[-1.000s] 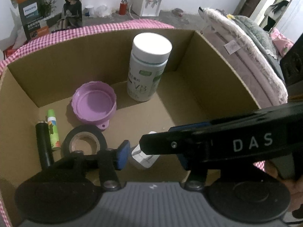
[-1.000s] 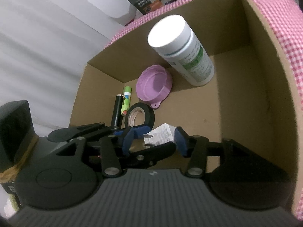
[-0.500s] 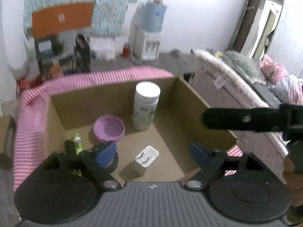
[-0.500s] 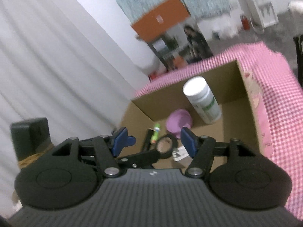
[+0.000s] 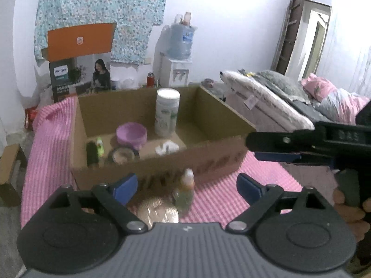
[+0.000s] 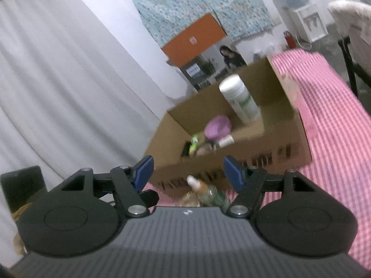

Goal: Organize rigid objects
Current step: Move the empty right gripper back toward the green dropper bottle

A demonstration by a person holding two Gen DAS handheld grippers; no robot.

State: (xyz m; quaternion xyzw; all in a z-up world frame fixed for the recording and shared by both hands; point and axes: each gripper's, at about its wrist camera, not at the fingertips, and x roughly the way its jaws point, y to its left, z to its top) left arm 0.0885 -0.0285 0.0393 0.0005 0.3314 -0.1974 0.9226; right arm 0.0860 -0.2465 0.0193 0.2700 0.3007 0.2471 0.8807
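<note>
An open cardboard box [image 5: 215, 157] [image 6: 289, 136] stands on the pink checked cloth. In it are a white bottle [image 5: 167, 112] [image 6: 240, 102], a purple lid [image 5: 131, 134] [image 6: 218, 126], a tape roll [image 5: 120, 155], a black cylinder [image 5: 91, 154], a green tube [image 5: 100, 146] and a small white pack [image 5: 167, 147]. A small amber bottle [image 5: 185, 192] [image 6: 204, 191] and a round clear lid [image 5: 157, 212] lie in front of the box. My left gripper [image 5: 186, 186] is open and empty above them. My right gripper [image 6: 188, 169] is open and empty; it also shows in the left wrist view [image 5: 278, 148].
A bed [image 5: 289, 97] stands right of the table. A Philips carton [image 5: 80, 58] and a water dispenser [image 5: 176, 55] stand behind it. A white curtain [image 6: 58, 81] hangs at the left. Pink cloth [image 6: 336, 127] extends right of the box.
Both grippers have pulled back and up out of the box. The right gripper let go of the small white pack, which now lies in the box. The amber bottle and clear lid came into view.
</note>
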